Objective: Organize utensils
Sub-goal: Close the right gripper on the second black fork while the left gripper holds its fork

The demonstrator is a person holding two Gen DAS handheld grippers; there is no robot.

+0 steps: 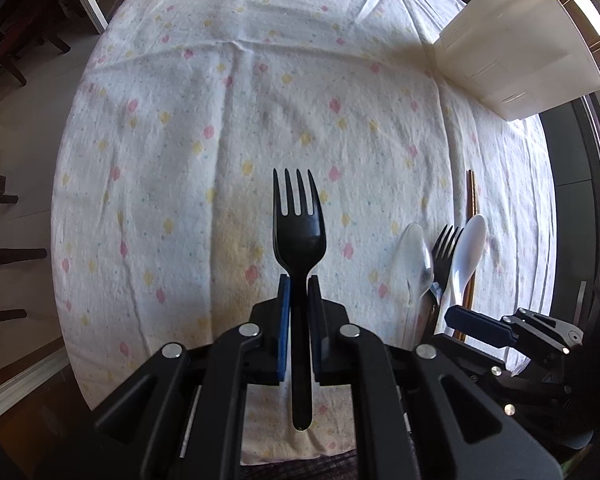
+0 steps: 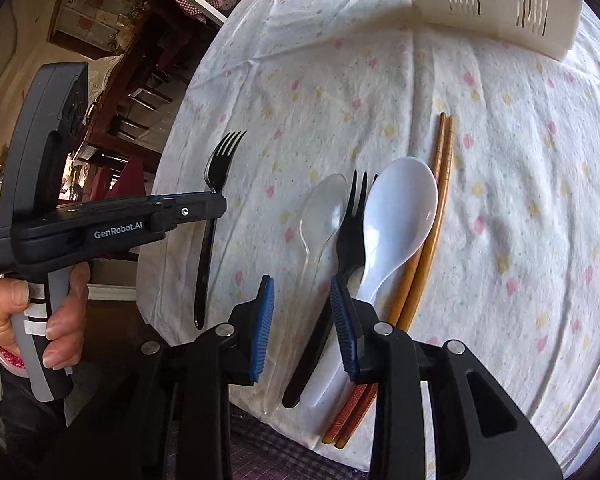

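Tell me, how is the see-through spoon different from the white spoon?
The clear spoon is transparent and slim; the white spoon is opaque with a broader bowl. The clear spoon lies alone on the cloth; the white spoon overlaps the black fork and sits against the chopsticks. Both lie flat, bowls pointing away.

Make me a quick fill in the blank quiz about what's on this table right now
1. The left claw is shut on a black ____.
2. The wooden chopsticks lie beside the ____ spoon.
3. The second black fork lies between the white spoon and the ____ spoon.

Missing words: fork; white; clear
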